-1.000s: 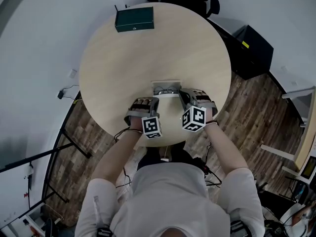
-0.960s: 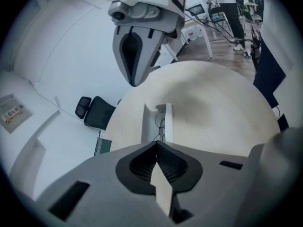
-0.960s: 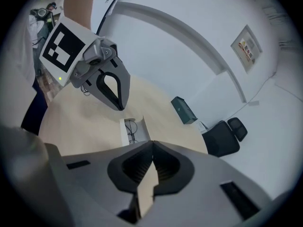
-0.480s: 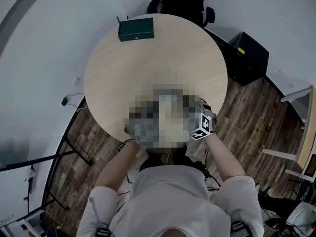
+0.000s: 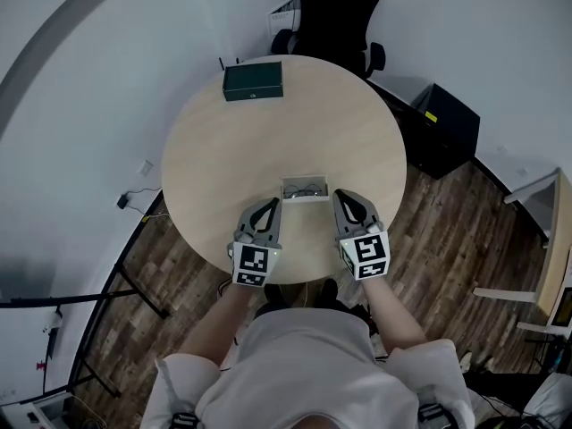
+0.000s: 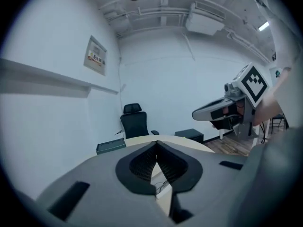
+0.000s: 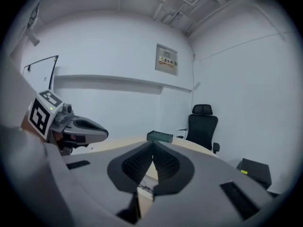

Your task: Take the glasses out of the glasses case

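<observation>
Both tongs are together and empty. The left gripper (image 5: pixel 271 207) has its jaw tips meeting with nothing between them, and the right gripper (image 5: pixel 344 200) is the same. Its own view shows only bare pads pressed tip to tip. Both are held up over the near edge of the round table (image 5: pixel 268 141), pointing roughly level and side by side but apart. The glasses case (image 5: pixel 313 198) lies open on the table between the two grippers and just beyond their tips; neither touches it. The glasses (image 5: pixel 306 187) sit inside the case, folded as far as I can tell. A green box (image 5: pixel 253 80) is at the far edge of the table, well apart from the case. A black office chair (image 5: pixel 335 7) stands behind the table, and a black box (image 5: pixel 447 123) is on the floor to the right.
</observation>
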`<state>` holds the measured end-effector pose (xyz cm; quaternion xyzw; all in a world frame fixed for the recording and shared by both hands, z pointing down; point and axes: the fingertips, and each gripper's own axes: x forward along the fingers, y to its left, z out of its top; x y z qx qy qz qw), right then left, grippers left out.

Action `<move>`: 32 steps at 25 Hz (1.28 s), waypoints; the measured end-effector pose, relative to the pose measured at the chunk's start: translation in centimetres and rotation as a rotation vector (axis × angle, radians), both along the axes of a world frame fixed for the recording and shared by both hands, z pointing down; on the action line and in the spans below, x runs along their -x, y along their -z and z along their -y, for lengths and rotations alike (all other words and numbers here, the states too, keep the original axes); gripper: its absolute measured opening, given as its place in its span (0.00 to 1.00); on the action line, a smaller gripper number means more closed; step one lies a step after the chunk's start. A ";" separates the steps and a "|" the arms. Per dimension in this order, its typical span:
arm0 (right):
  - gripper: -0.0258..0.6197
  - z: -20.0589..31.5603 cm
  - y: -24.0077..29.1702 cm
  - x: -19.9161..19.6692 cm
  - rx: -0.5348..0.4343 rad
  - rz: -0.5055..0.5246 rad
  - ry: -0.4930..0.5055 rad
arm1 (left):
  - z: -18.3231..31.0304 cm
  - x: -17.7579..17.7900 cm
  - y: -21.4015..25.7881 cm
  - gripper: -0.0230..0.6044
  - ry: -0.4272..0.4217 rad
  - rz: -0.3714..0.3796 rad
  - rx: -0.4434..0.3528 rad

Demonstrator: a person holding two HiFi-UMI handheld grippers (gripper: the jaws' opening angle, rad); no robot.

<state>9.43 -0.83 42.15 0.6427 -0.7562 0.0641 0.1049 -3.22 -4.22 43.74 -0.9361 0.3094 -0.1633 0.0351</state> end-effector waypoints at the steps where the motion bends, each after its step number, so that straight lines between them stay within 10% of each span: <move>1: 0.06 -0.3 0.5 0.1 -0.015 0.042 -0.006 | -0.1 0.2 0.7 0.05 0.014 -0.028 0.004; 9: 0.06 -2.8 3.5 2.7 -0.117 0.179 0.018 | -0.8 3.1 4.6 0.05 0.137 -0.187 0.019; 19: 0.06 -2.7 2.6 4.1 -0.102 0.098 0.048 | -1.8 3.7 4.8 0.05 0.095 -0.148 -0.040; 32: 0.06 -0.3 -3.0 7.3 0.094 -0.554 0.330 | -2.0 5.3 3.7 0.05 0.102 -0.124 -0.032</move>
